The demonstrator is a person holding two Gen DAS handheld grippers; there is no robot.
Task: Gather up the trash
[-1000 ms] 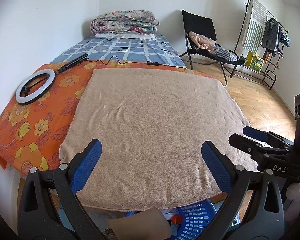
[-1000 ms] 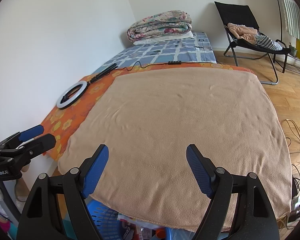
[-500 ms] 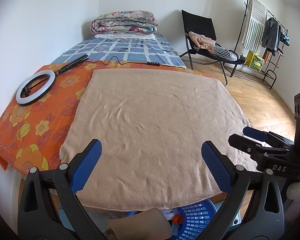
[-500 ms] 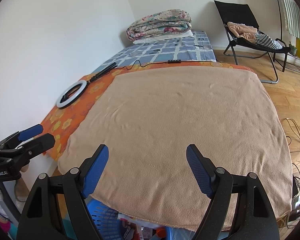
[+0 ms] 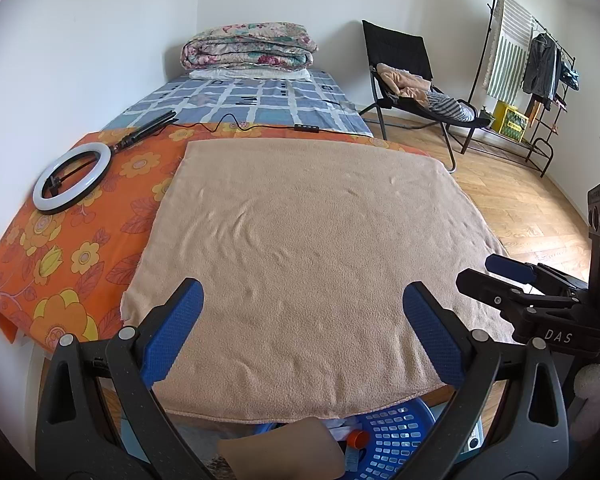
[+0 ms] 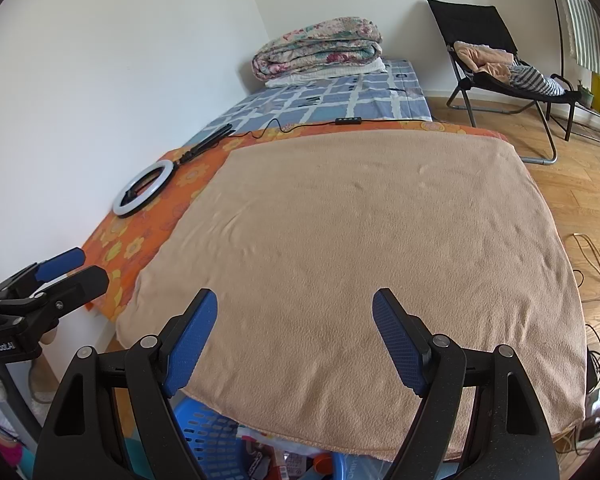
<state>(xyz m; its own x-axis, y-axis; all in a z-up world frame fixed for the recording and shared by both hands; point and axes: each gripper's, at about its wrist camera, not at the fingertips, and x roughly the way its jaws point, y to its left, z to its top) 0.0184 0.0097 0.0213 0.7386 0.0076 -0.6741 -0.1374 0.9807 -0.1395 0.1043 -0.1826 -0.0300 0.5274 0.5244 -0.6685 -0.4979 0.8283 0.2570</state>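
Hovering side by side above the near edge of the tan fleece blanket [image 5: 312,256], the left gripper [image 5: 303,326] and the right gripper [image 6: 294,332] both point down toward it, each with its blue-padded jaws spread wide and nothing between them. From the left wrist view the right gripper shows at the blanket's right edge; from the right wrist view the left gripper shows off the blanket's left corner. The blanket lies flat over an orange floral cloth [image 5: 60,256], which sticks out past the blanket's left side. A white ring light [image 5: 73,176] lies on that cloth left of the blanket, its black cable trailing along the blanket's far edge. Beyond the blanket runs a blue checked bedsheet [image 5: 260,100] with a folded floral quilt [image 5: 250,46] at its far end. Just under the blanket's near edge sits a blue plastic basket [image 5: 396,440], holding trash: wrappers [image 6: 272,454] and an orange cap [image 5: 358,438]. A black folding chair [image 5: 404,68] stands on the wooden floor, right of the blanket's far corner.
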